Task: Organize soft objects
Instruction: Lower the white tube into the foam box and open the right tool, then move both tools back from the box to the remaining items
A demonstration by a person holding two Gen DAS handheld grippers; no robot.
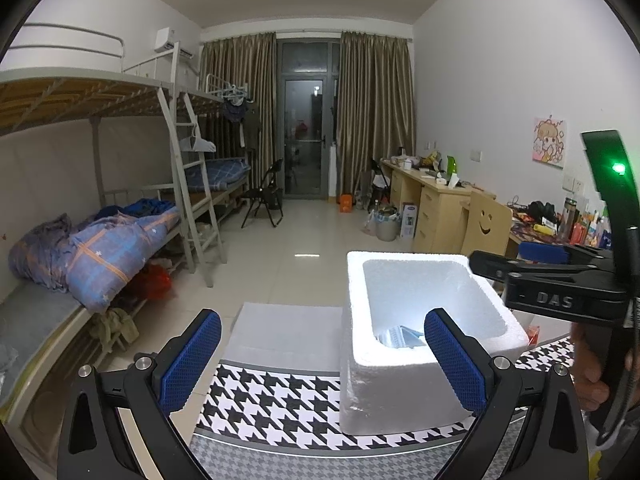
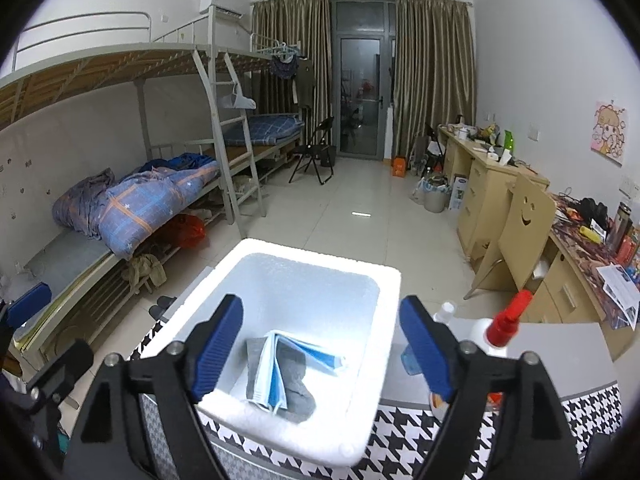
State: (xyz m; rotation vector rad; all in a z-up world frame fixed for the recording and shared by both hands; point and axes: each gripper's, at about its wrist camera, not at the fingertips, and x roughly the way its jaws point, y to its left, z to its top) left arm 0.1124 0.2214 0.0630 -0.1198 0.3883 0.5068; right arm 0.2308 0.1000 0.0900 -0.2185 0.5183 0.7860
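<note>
Left claw: my left claw point(image 1: 322, 360) is spread wide and carries nothing; it hangs in front of the white foam box point(image 1: 416, 344) over the black-and-white houndstooth counter point(image 1: 280, 404).
Right claw: my right claw point(image 2: 322, 354) is also released, empty, poised above the white foam box point(image 2: 280, 280).
Where the soft things are: 1 grey knitted sock point(image 2: 294, 384) lies on the box floor with 1 blue-and-white folded face mask point(image 2: 280, 364) resting on top of it.
Handling: I judge both light, limp and unbreakable; they will sag and fold when lifted. I would pinch the sock at its bunched middle, the mask on its folded edge.
Count: 1 sock, 1 mask, 1 box, 2 claws; I see no other soft item on the counter.
Beside the box: 1 white squeeze bottle with a red nozzle point(image 2: 500, 328).
</note>
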